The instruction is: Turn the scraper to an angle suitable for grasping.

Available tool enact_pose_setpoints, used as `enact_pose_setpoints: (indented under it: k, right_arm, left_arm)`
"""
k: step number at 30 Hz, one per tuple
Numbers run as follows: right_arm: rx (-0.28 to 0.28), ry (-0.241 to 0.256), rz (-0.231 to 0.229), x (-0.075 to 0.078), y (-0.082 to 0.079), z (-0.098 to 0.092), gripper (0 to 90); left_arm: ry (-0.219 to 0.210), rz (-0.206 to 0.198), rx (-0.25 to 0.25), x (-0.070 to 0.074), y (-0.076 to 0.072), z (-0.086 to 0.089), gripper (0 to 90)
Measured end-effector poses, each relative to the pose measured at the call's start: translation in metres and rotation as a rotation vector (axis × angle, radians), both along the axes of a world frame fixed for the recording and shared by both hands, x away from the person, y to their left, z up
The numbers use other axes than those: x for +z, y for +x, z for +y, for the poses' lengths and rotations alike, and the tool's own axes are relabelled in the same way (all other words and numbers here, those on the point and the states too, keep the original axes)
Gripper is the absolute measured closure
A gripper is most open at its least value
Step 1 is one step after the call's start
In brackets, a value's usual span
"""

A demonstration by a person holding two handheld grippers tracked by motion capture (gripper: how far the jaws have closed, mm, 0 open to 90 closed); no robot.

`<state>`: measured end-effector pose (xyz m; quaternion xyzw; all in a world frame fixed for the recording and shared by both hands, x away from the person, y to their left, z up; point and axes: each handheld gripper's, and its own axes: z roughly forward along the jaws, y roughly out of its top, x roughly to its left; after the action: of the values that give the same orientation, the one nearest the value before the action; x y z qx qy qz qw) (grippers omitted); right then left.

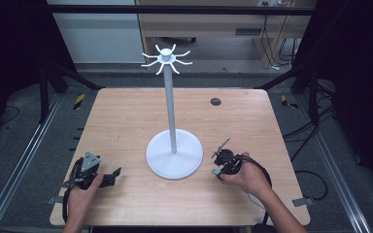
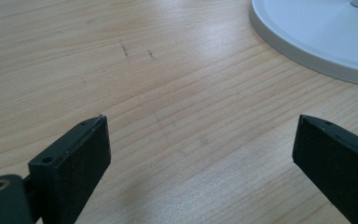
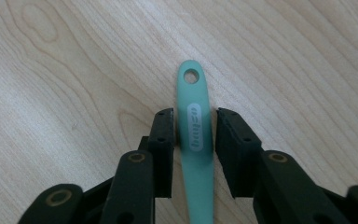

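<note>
In the right gripper view a teal green utensil handle, with a hole at its far end and a pale label, lies along the wooden table. My right gripper is shut on it, one black jaw tight against each side. In the high view the right gripper sits low on the table, right of the white stand's base. My left gripper stands open over bare wood with nothing between its jaws. From above, the left gripper rests near the table's front left.
A white stand with a round base and a crown of hooks rises from the table's middle. Its base rim is at the top right of the left gripper view. A dark grommet hole sits at the back.
</note>
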<state>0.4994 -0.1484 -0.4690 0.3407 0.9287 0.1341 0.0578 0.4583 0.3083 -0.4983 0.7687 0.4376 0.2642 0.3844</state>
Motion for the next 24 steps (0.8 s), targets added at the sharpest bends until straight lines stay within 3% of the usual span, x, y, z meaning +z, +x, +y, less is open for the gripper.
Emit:
enact_pose_setpoints:
  k: [7, 14, 17, 24]
  right_arm:
    - [-0.012, -0.007, 0.025, 0.001, 0.003, 0.002, 72.8]
    - [0.014, -0.008, 0.016, 0.001, 0.003, 0.001, 74.0]
    - [0.007, 0.007, 0.013, 0.001, 0.002, -0.001, 74.1]
    - [-0.018, 0.079, -0.049, 0.012, 0.001, -0.011, 74.3]
  left_arm:
    - [0.004, -0.001, -0.002, 0.000, 0.000, 0.000, 3.7]
    - [0.004, -0.001, -0.002, 0.000, 0.000, 0.000, 3.7]
    - [0.004, -0.001, -0.002, 0.000, 0.000, 0.000, 3.7]
    - [0.008, -0.001, -0.002, 0.000, 0.000, 0.000, 3.7]
